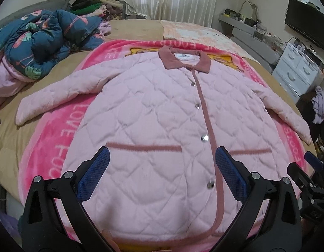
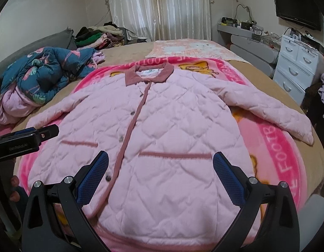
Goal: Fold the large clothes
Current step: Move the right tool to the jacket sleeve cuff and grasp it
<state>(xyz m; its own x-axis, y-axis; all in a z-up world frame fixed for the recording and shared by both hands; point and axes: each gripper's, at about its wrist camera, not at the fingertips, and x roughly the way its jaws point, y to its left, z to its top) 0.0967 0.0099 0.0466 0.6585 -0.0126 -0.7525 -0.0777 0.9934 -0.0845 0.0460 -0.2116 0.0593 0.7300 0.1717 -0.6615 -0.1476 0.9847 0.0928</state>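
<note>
Jacket (image 1: 153, 113) hem (frame-cut) below

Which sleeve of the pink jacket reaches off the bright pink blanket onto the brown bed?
The sleeve on the flowery blue quilt's side: its cuff lies on the brown bedcover. The other sleeve stays over the pink blanket.

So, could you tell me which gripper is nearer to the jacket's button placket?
Left. The left gripper straddles the placket near the hem; the right gripper hangs over the pocket trim, with the placket outside its left finger.
</note>
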